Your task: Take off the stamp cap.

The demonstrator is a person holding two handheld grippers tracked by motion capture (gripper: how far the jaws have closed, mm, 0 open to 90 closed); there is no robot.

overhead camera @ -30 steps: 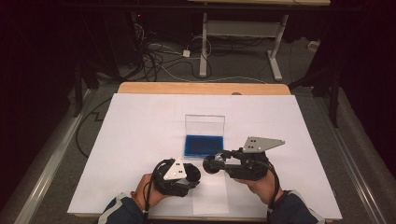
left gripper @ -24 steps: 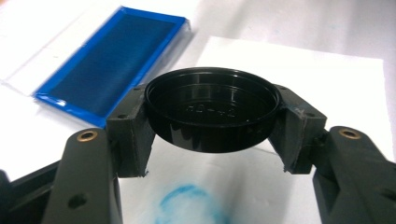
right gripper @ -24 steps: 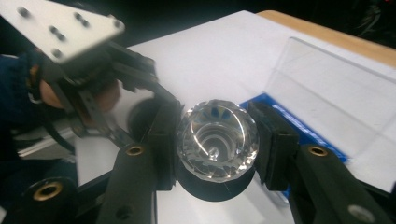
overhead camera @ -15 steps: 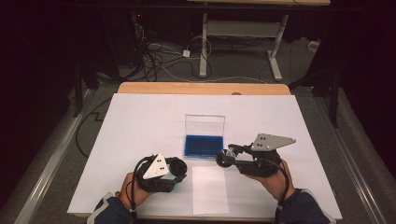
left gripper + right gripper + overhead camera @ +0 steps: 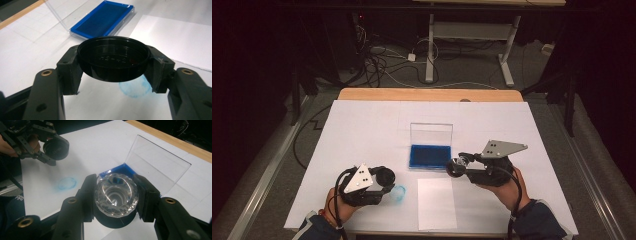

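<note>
The left gripper (image 5: 388, 181) sits low over the near left part of the white tabletop (image 5: 362, 125), its jaws closed on a round black lid (image 5: 113, 61); in the left gripper view the pads press on the lid's rim from either side, and the lid faces the camera with its hollow side. Just beyond and below that gripper, a pale blue ring-shaped stain (image 5: 398, 193) marks the tabletop, touching nothing. A white sheet of paper (image 5: 436, 202) lies flat to the right of the stain, between the two grippers and nearer the person than both.

Ahead of the paper stands a blue tray with a clear hinged cover (image 5: 431, 137) raised upright behind it; the blue base (image 5: 429, 156) lies open.

The right gripper (image 5: 457, 167) is held level just to the right of that blue base, with its tips close beside the base's near right corner. Its jaws are clamped on a clear faceted glass jar (image 5: 116, 195), gripped on both sides, with the jar's mouth turned toward the right gripper view's camera and a dark round shape directly under it. From that view the left gripper with its lid shows well apart, to the upper left.
</note>
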